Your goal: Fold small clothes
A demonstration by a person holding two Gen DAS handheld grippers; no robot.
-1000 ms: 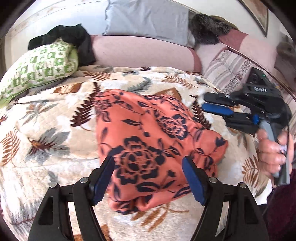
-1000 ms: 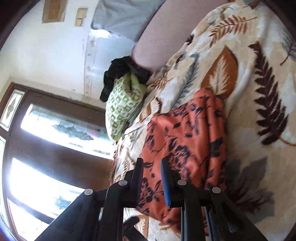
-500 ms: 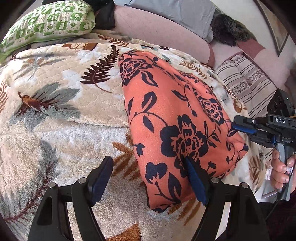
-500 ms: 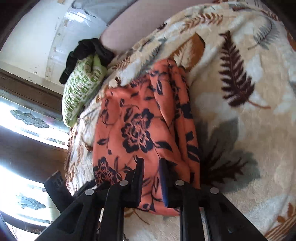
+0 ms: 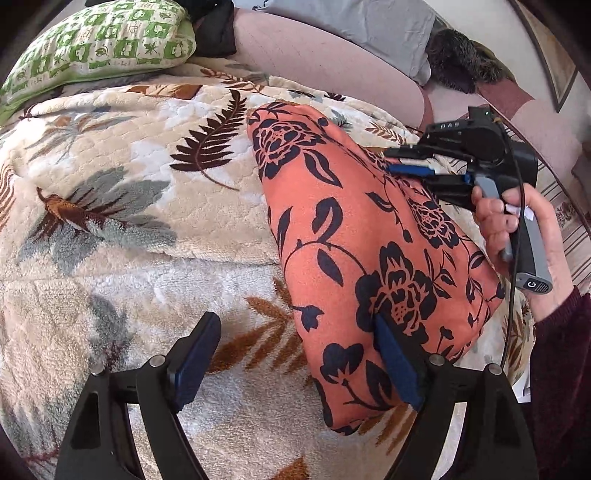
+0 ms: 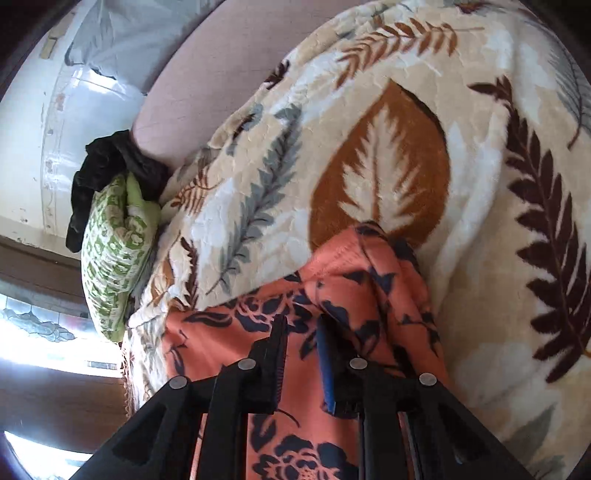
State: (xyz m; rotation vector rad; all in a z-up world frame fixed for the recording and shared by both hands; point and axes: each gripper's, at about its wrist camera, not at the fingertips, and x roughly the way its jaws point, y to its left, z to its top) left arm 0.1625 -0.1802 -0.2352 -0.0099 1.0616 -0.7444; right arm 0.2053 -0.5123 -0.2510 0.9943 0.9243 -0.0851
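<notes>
An orange garment with dark navy flowers (image 5: 354,236) lies folded in a long strip on a leaf-patterned blanket (image 5: 129,206). My left gripper (image 5: 295,354) is open; its right finger (image 5: 395,365) presses on the garment's near end, its left finger over bare blanket. My right gripper (image 5: 399,162) is held in a hand at the garment's far right side, jaws nearly closed with a narrow gap. In the right wrist view the right gripper (image 6: 303,332) hovers over the garment (image 6: 362,295); no cloth shows between its fingers.
A green-and-white patterned pillow (image 5: 99,48) with a black cloth (image 6: 99,173) beside it lies at the far left. A pink bolster (image 5: 317,62) and grey pillow (image 5: 362,26) line the back. A striped cushion (image 5: 569,206) is at the right.
The garment went from a loose spread shape to a narrower, smoother folded strip. My right gripper moved in over its far right side. My left gripper shifted left so only its right finger touches cloth.
</notes>
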